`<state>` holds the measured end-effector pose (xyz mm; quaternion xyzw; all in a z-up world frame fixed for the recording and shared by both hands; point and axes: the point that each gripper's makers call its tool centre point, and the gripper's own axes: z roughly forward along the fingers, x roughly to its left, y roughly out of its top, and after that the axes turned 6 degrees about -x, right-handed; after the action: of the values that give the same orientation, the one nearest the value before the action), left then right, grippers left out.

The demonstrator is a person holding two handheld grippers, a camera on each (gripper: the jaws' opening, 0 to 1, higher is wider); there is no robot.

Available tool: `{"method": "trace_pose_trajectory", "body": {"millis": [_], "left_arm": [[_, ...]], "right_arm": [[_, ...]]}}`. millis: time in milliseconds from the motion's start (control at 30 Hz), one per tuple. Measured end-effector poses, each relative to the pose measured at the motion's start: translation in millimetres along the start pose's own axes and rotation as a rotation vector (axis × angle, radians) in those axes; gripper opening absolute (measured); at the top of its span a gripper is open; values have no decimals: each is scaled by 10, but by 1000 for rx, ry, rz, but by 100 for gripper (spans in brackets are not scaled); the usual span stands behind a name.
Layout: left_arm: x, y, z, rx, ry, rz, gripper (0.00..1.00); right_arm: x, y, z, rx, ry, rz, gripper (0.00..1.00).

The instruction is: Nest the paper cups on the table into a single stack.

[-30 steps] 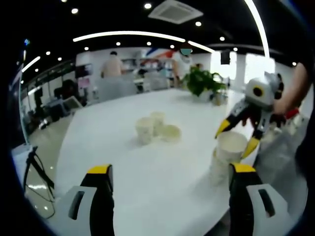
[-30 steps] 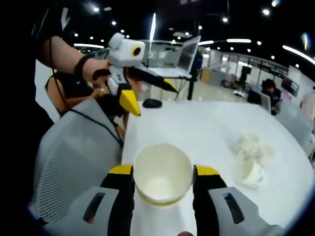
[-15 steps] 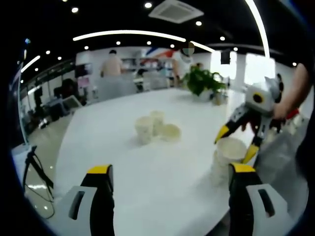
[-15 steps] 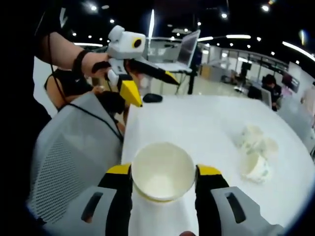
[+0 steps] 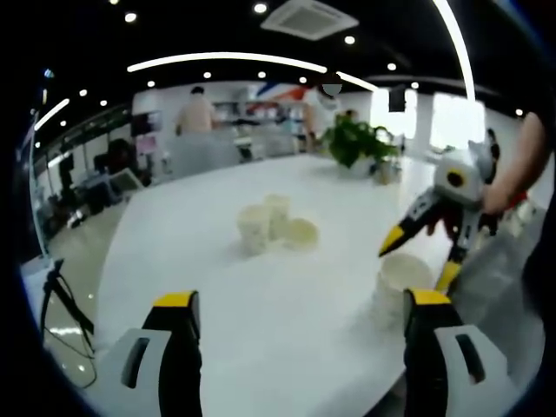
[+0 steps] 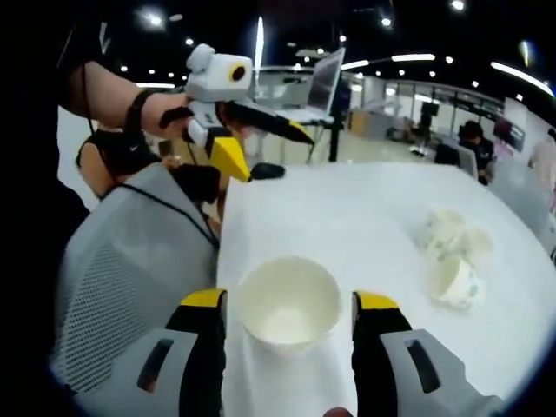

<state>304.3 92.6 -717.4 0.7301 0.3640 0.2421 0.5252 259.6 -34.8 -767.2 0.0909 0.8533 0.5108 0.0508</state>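
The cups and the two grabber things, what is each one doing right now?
Stack of cups: upright near the table edge, standing between the right gripper's jaws, which are apart from it.
Three loose cups: clustered mid-table; at least one lies tipped in the right gripper view.
Right gripper: open.
Left gripper: open, holding nothing, above the table.
Laptop: lid open.

room: open office | ceiling lights (image 5: 228, 61) | potted plant (image 5: 357, 142) | mesh chair (image 6: 130, 269)

Left tongs (image 5: 297, 306) open, raised, right tongs (image 6: 290, 301) open, low
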Motion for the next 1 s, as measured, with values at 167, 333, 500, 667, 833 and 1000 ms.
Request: {"method": "trace_pose_trajectory", "body": {"millis": [167, 333, 500, 667, 833, 1000], "left_arm": [[9, 10, 1, -1, 1, 1, 96], [-10, 31, 11, -4, 0, -3, 95], [-25, 45, -6, -11, 1, -3, 95], [-6, 64, -43, -18, 12, -15, 95], [-6, 97, -55, -21, 16, -11, 95], [12, 135, -63, -28, 24, -10, 96]], "right_arm": [[-75, 61, -108, -39, -30, 43, 55], [-132, 87, -224, -81, -50, 80, 56], [-290, 127, -382, -139, -118, 149, 57], [-473, 152, -573, -186, -176, 185, 63], [-677, 45, -764, -179, -254, 198, 66], [-803, -65, -935, -187, -326, 239, 70]]}}
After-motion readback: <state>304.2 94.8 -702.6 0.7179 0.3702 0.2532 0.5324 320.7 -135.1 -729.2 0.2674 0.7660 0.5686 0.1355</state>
